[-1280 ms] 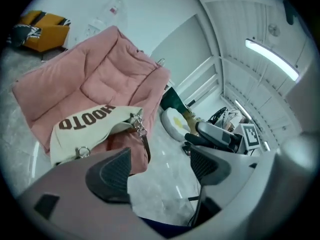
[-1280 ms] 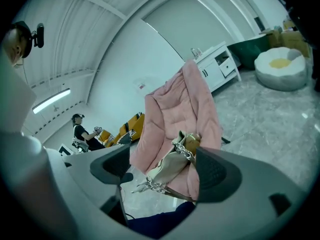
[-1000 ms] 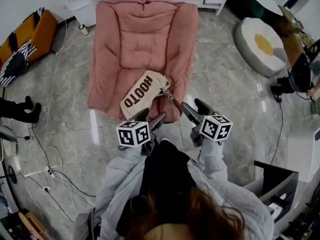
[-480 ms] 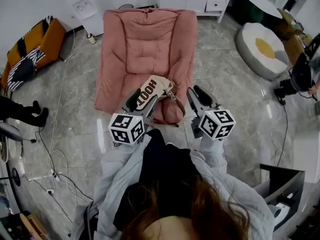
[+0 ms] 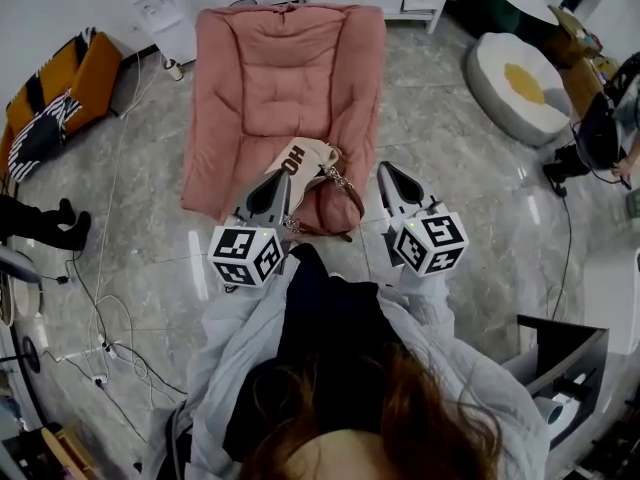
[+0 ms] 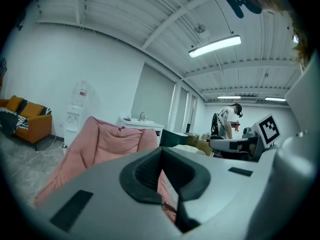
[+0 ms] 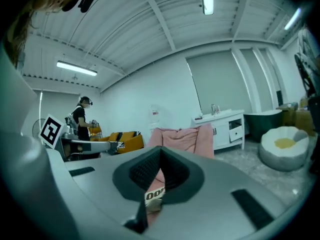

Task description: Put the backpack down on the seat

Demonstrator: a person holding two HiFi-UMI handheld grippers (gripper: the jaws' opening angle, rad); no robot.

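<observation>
The cream backpack lies at frame centre on the front edge of the pink armchair, with the left gripper and right gripper just clenched shut, both empty.

Backpack at front edge of seat; sofa left, pouf right.

Head view steeply downward, gripper views level, sharing armchair

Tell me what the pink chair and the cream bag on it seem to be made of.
Pink chair: soft matte fabric, probably plush; padding looks tufted and puffy. Bag: cream cloth, perhaps canvas, with dark printed letters. Its chain looks like metal.
</observation>
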